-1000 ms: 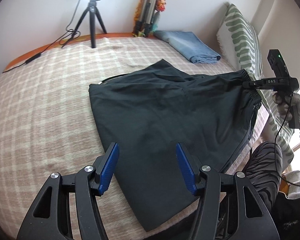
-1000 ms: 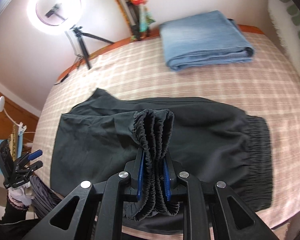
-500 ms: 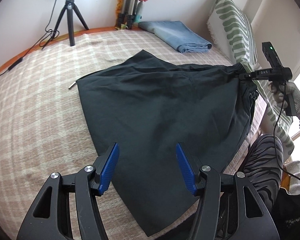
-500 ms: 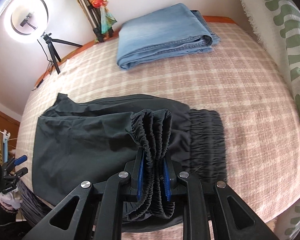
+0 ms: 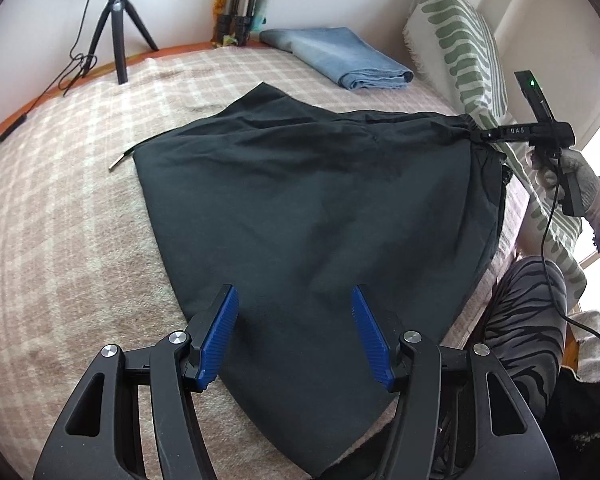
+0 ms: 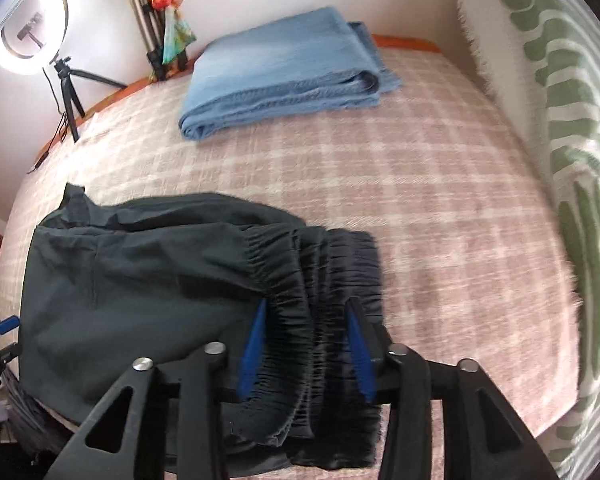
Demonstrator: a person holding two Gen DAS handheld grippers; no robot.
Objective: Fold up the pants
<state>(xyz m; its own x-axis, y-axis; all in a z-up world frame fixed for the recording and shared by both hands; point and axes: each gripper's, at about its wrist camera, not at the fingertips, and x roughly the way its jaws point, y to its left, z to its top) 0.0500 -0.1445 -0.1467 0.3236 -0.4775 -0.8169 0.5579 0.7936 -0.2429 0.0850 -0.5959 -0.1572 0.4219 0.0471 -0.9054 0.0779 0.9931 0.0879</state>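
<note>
Black pants [image 5: 308, 200] lie spread on the checked bed cover, legs toward my left gripper. My left gripper [image 5: 294, 336] is open and empty, just above the pants' leg end. In the right wrist view the elastic waistband [image 6: 312, 300] sits bunched between the blue pads of my right gripper [image 6: 306, 344], whose jaws stand apart around it, the cloth slack. In the left wrist view the right gripper [image 5: 480, 135] is at the waistband, at the bed's right edge.
Folded blue jeans [image 6: 284, 80] lie at the bed's far end. A green-patterned pillow [image 6: 572, 160] stands along the right side. A ring light on a tripod [image 5: 116, 28] stands at the back left. A person's striped leg [image 5: 528, 320] is by the bed's near right edge.
My right gripper held the waistband clamped and carried it rightward; now its jaws have opened and the waistband sags between them. The left gripper stayed open over the leg end.
</note>
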